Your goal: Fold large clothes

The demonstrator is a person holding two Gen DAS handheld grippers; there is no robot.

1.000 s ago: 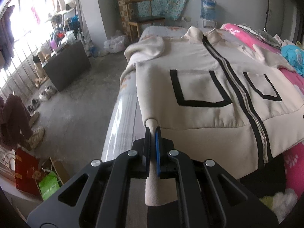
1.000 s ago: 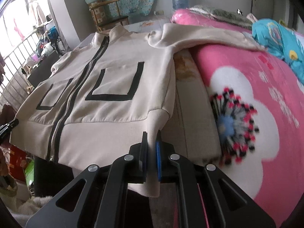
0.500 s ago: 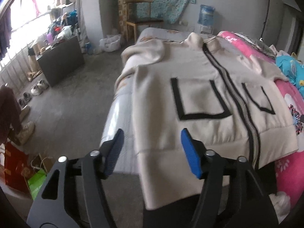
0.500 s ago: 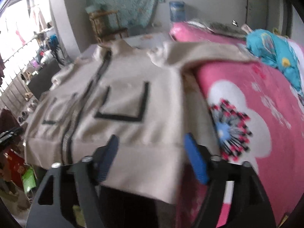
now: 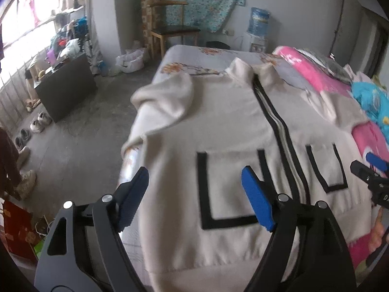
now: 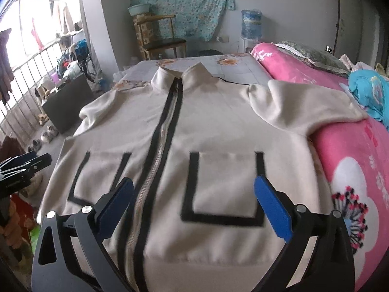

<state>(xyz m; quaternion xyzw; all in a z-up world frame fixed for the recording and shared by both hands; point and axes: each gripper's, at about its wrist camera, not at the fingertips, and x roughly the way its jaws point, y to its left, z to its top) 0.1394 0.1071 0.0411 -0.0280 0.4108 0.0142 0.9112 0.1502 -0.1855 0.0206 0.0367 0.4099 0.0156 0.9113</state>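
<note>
1. Left wrist view: the jacket (image 5: 218, 131) lies flat on the bed (image 5: 194, 56), zip running near to far, collar far, hem near.
2. Left gripper (image 5: 194, 192) and right gripper (image 6: 194, 194) have just been opening; both are released, nothing between them, hovering above the hem.
3. Count: one jacket, two sleeves, two pockets. Each sleeve lies far of its own gripper, left sleeve (image 5: 167, 104) likely nearest.

The cream jacket (image 6: 218, 131) lies flat across the bed (image 5: 194, 56), leaving open air above it. A pink blanket (image 6: 340, 150) rises beside its right sleeve, with a turquoise cloth (image 6: 369, 92) heaped beyond. Off the bed's left edge the concrete floor (image 5: 77, 141) stands open as far as a dark cabinet (image 5: 65, 92).
</note>
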